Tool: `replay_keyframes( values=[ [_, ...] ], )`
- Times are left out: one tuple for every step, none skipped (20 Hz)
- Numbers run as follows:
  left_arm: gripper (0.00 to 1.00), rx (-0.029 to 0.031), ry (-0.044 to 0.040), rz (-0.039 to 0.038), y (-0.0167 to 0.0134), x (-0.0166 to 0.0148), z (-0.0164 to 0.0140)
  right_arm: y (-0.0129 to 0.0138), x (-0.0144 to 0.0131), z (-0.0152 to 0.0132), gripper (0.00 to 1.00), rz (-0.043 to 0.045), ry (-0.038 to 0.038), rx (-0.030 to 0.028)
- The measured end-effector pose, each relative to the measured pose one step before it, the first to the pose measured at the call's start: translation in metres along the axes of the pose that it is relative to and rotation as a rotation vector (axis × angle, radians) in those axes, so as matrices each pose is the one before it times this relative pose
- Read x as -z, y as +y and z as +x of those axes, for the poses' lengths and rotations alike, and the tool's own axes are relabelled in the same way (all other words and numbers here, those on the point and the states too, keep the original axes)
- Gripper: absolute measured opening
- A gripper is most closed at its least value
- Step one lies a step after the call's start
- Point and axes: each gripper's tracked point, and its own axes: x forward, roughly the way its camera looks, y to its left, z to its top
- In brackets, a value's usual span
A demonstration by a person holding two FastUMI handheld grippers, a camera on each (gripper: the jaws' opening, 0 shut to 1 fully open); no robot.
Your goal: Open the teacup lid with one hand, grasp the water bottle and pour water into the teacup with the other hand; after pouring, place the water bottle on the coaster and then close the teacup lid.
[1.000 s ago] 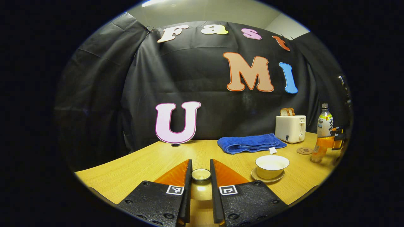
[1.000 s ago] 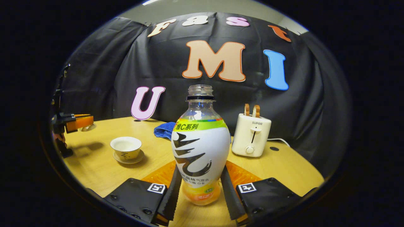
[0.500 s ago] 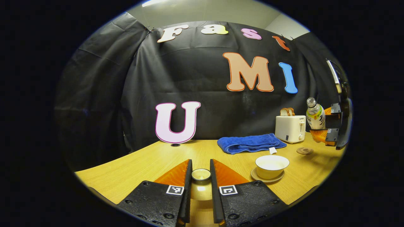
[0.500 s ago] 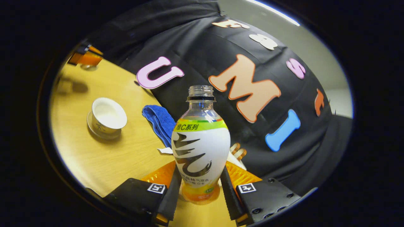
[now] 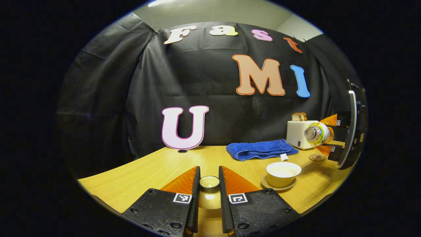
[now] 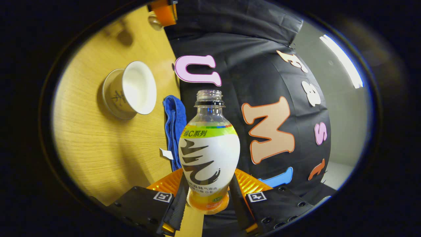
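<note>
My left gripper (image 5: 209, 177) is shut on the knob of the pale teacup lid (image 5: 209, 182), held low over the wooden table (image 5: 158, 171). To its right the white teacup (image 5: 283, 172) stands uncovered on its saucer. Up and right of the cup, the capless water bottle (image 5: 317, 133) lies tilted almost level, its mouth toward the cup, in my right gripper (image 5: 327, 135). In the right gripper view my right gripper (image 6: 209, 179) is shut on the bottle (image 6: 209, 151), with the teacup (image 6: 133, 89) at upper left. The round coaster (image 5: 317, 157) lies under the bottle.
A folded blue towel (image 5: 261, 149) lies behind the teacup, and a white toaster (image 5: 301, 133) with bread slices stands at the back right. The other gripper (image 6: 163, 11) with the lid is at the top edge of the right gripper view.
My right gripper has lifted the bottle off the table and tipped it from upright to nearly level, moving it toward the teacup. My left gripper and the lid have stayed put.
</note>
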Motion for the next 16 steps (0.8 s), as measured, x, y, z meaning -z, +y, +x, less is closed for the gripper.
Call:
replay_keyframes(
  values=[
    [0.26, 0.00102, 0.00012, -0.00002, -0.00015, 0.00013, -0.00020, 0.00634, 0.00015, 0.00012, 0.68, -0.03363, -0.00400, -0.00903],
    [0.26, 0.00062, -0.00002, -0.00014, 0.00005, -0.00044, -0.00055, 0.00083, -0.00117, 0.00102, 0.68, -0.03904, -0.00418, 0.00129],
    [0.26, 0.00019, 0.00001, 0.00000, -0.00002, 0.00034, 0.00051, -0.00174, -0.00145, 0.00126, 0.68, -0.04072, -0.00556, 0.00777],
    [0.26, 0.00010, -0.00002, 0.00003, -0.00001, -0.00045, -0.00004, -0.00211, -0.00252, 0.00138, 0.68, -0.03958, -0.00617, 0.00947],
    [0.26, 0.00016, 0.00003, 0.00002, -0.00023, 0.00090, 0.00019, -0.00132, -0.00154, 0.00183, 0.68, -0.03444, -0.00735, 0.00781],
    [0.26, 0.00008, 0.00001, -0.00012, -0.00002, -0.00053, -0.00004, -0.00162, -0.00215, 0.00198, 0.68, -0.03265, -0.00707, 0.00925],
    [0.26, 0.00003, -0.00003, -0.00013, 0.00014, 0.00039, 0.00050, -0.00305, -0.00309, 0.00085, 0.68, -0.03279, -0.00623, 0.01218],
    [0.26, 0.00011, 0.00044, -0.00035, -0.00003, -0.00020, -0.00018, -0.00330, -0.00181, 0.00112, 0.68, -0.02634, -0.00659, 0.00859],
    [0.26, 0.00070, 0.00001, -0.00016, -0.00017, -0.00004, -0.00030, -0.00165, -0.00127, -0.00074, 0.68, -0.01950, -0.00611, 0.00708],
    [0.26, 0.00070, -0.00014, -0.00017, -0.00031, -0.00031, -0.00016, -0.00145, -0.00096, -0.00016, 0.68, -0.02244, -0.00576, 0.00904],
    [0.26, -0.00005, 0.00007, -0.00010, 0.00009, 0.00024, 0.00033, -0.00235, -0.00139, -0.00075, 0.68, -0.02828, -0.00712, 0.00976],
    [0.26, -0.00013, 0.00011, -0.00004, 0.00004, -0.00002, 0.00010, -0.00219, -0.00147, -0.00009, 0.68, -0.02987, -0.00749, 0.00999],
    [0.26, -0.00018, 0.00019, 0.00001, -0.00022, 0.00016, 0.00011, -0.00201, -0.00195, -0.00019, 0.68, -0.03007, -0.00726, 0.00767],
    [0.26, 0.00002, 0.00027, -0.00002, -0.00026, -0.00033, -0.00025, -0.00058, -0.00122, -0.00015, 0.68, -0.02524, -0.00789, 0.00434],
    [0.26, -0.00021, -0.00013, -0.00028, 0.00075, 0.00055, -0.00003, -0.00010, -0.00027, 0.00022, 0.68, -0.02278, -0.00443, 0.00367],
    [0.26, -0.00001, 0.00024, -0.00041, -0.00002, -0.00036, -0.00031, -0.00215, -0.00029, -0.00044, 0.67, -0.01769, -0.00236, 0.00080]
  ],
)
